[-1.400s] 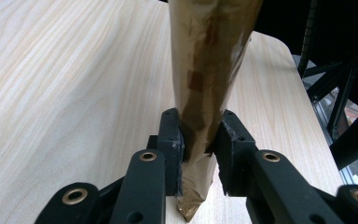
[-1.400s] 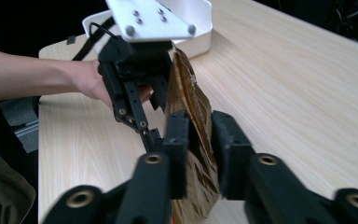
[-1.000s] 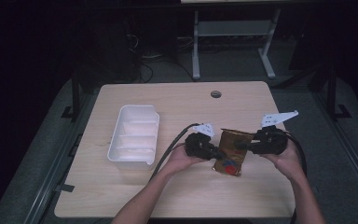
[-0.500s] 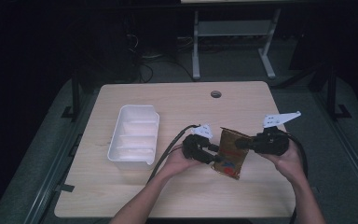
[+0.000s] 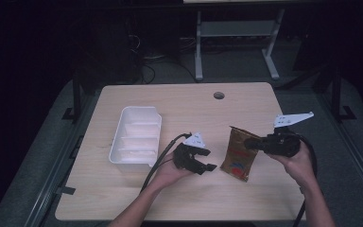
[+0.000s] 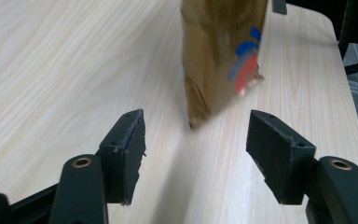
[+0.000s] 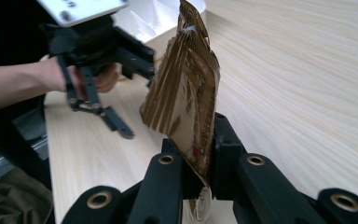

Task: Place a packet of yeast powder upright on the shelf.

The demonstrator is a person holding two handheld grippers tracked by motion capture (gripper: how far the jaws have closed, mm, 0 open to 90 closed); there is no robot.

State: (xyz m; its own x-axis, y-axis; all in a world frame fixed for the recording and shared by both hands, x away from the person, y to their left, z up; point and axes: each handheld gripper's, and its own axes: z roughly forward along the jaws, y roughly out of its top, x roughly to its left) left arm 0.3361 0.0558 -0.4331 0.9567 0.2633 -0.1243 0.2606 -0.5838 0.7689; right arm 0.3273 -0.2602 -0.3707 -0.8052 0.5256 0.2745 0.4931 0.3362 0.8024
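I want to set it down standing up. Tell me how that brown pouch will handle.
The pouch is probably floppy: its side is creased and folded where the right gripper pinches it. It seems light, hanging from one edge grip. Its narrow bottom edge suggests it may tip if released upright.

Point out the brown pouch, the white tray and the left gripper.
brown pouch (image 5: pixel 238 153), high view, middle of its printed front.
white tray (image 5: pixel 121 161), high view, its near rim.
left gripper (image 6: pixel 193 154), left gripper view, midway between its open fingertips.
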